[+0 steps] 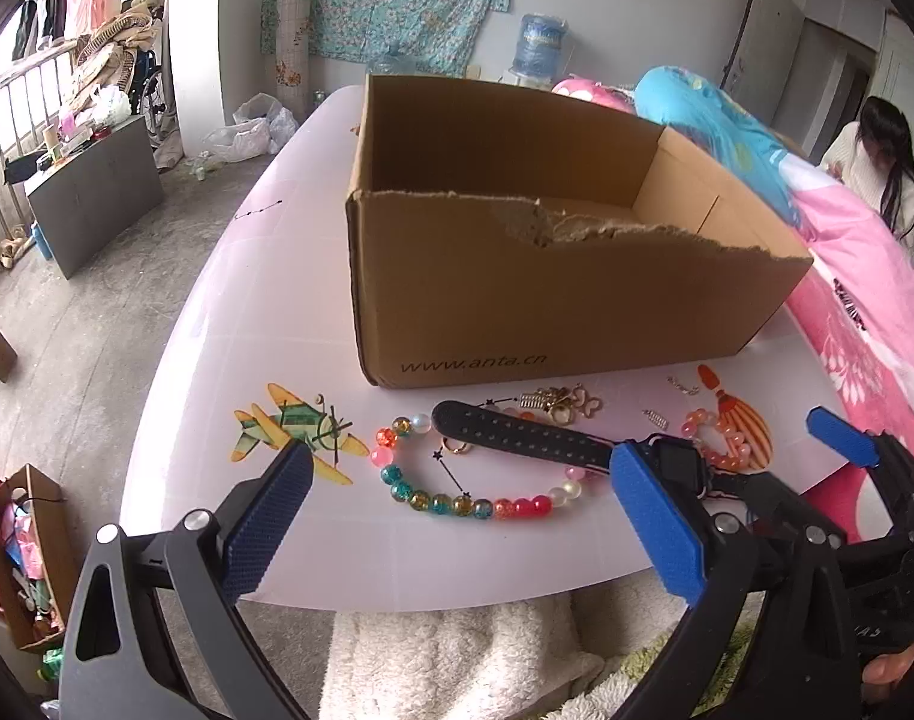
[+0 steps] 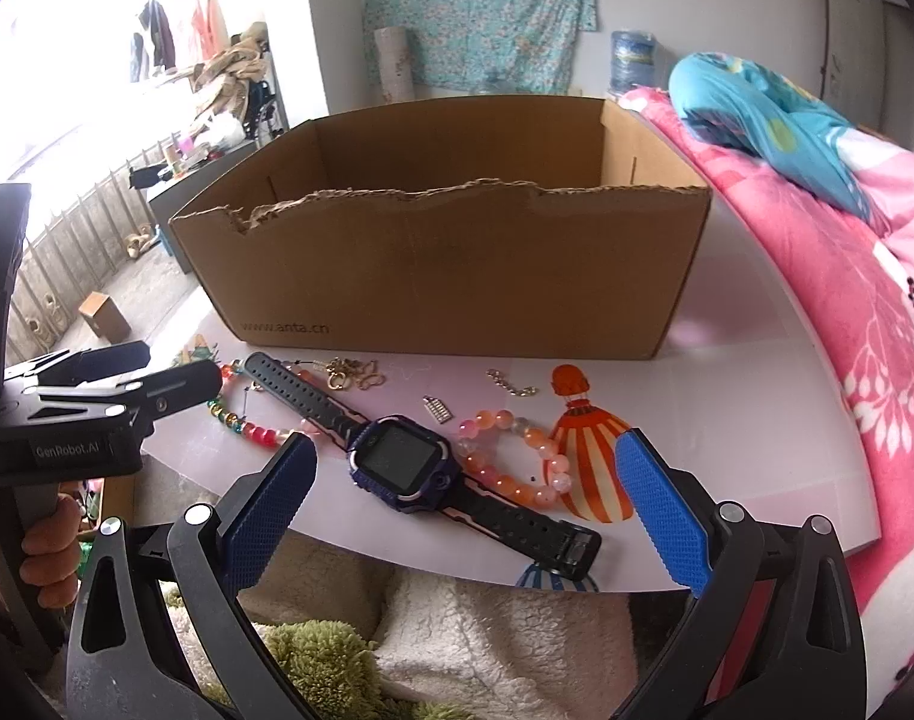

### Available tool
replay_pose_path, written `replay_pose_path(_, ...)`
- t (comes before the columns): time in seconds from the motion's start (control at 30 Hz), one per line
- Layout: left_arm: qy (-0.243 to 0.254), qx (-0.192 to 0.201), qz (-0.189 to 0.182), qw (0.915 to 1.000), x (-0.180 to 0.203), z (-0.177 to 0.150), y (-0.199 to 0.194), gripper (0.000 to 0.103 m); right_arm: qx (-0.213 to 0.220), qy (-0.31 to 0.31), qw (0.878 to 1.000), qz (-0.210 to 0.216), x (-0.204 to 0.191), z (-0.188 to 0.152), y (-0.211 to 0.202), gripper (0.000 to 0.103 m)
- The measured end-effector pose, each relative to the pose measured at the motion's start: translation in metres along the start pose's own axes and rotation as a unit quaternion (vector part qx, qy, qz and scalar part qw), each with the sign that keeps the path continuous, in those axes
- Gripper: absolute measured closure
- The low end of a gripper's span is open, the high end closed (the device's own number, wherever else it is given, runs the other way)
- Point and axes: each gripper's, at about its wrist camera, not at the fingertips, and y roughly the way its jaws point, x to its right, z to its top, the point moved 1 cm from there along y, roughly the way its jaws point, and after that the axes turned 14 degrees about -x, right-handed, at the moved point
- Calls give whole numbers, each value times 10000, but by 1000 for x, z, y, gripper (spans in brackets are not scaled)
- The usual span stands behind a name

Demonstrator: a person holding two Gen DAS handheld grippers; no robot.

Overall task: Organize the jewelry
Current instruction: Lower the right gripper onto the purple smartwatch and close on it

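Right wrist view showed the right gripper (image 2: 466, 507) spread wide, empty, above the dark purple smartwatch (image 2: 406, 461) lying on the white table (image 2: 727, 420), near the open brown cardboard box (image 2: 445, 276). Left of it, the left gripper (image 1: 457, 516) likewise gaped over a multicoloured bead bracelet (image 1: 457, 501).

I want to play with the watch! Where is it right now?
In the right wrist view, the watch lies flat on the white table, in front of the cardboard box, beside the orange bead bracelet.
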Motion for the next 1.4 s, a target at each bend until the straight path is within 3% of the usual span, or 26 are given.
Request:
replay_pose_path(0.1,-118,296,-491,9983,-9,3,-4,6,-188,-320,9993,104,-16,2,10,37)
replay_pose_path(0.2,-47,309,-717,9969,-13,6,1,6,-512,-378,9978,179,-20,3,26,53)
replay_pose_path(0.27,54,322,-888,9955,-9,9,4,6,-651,-342,9971,177,-20,2,33,57)
replay_pose_path(0.47,19,40,-1373,9905,-4,17,27,8,-650,-485,9967,-19,-27,0,37,57)
replay_pose_path(0.67,-159,-302,-1372,9900,-8,28,48,28,-617,-594,9963,0,-35,4,44,57)
replay_pose_path(0.97,-263,-604,-1014,9927,-7,32,63,29,-561,-643,9963,102,-25,-2,45,57)
replay_pose_path(1.4,-271,-505,-1268,9903,-9,25,46,40,-507,-554,9970,212,-13,-5,43,57)
